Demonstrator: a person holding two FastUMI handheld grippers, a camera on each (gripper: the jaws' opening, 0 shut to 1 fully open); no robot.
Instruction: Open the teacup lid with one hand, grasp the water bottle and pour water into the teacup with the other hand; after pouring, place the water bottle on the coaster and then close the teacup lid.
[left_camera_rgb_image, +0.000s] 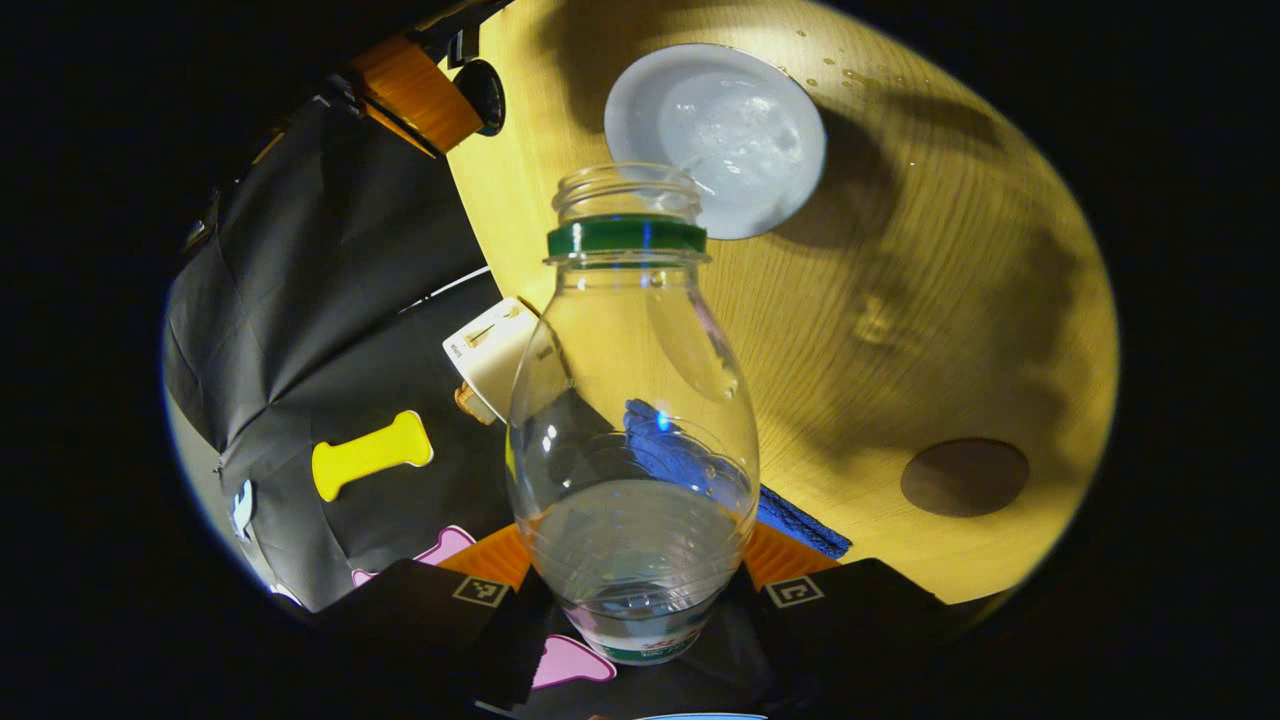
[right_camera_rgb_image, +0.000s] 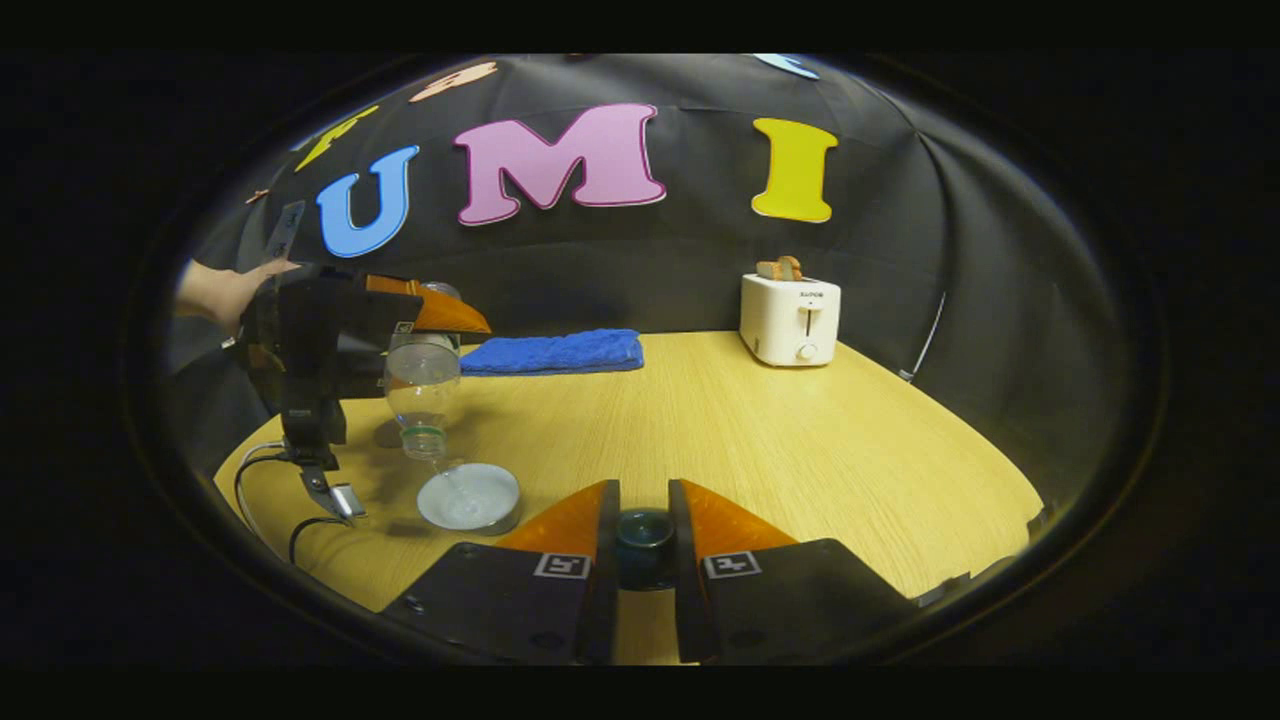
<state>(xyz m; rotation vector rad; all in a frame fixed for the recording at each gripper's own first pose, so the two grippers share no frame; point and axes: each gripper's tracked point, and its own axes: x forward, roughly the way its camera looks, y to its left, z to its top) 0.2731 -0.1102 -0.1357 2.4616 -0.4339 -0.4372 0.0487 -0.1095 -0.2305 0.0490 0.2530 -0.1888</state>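
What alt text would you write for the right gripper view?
The right tongs hold a dark lid low over a wooden table. At left, the left tongs tip a bottle mouth-down over a cup. A blue towel and white toaster sit behind.

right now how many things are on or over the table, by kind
clear plastic water bottle: 1
white round teacup: 1
dark glass lid: 1
brown round coaster: 1
folded blue towel: 1
white toaster: 1
total: 6
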